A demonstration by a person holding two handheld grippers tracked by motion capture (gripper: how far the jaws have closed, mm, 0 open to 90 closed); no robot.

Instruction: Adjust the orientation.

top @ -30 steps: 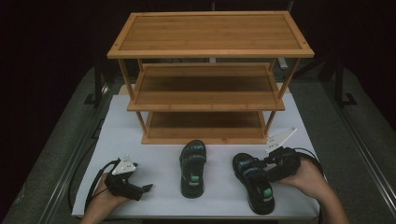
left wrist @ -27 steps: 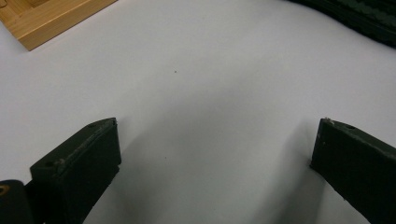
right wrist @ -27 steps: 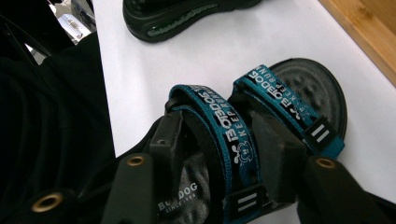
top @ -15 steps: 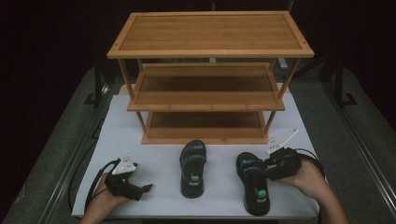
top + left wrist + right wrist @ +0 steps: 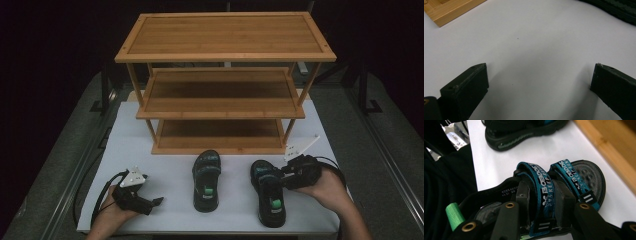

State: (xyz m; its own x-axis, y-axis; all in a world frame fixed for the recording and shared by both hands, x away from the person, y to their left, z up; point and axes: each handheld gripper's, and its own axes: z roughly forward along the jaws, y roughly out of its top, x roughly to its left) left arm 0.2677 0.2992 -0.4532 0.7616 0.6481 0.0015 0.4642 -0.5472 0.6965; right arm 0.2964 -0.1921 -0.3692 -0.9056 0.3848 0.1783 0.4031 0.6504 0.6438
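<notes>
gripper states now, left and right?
Left gripper: open, nothing between its jaws, over the white table.
Right gripper: shut on the blue strap of the right-hand sandal.

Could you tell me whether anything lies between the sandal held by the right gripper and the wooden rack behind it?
Nothing visible does. The right gripper is shut on the sandal by its blue strap, and bare white tabletop lies between it and the rack.
</notes>
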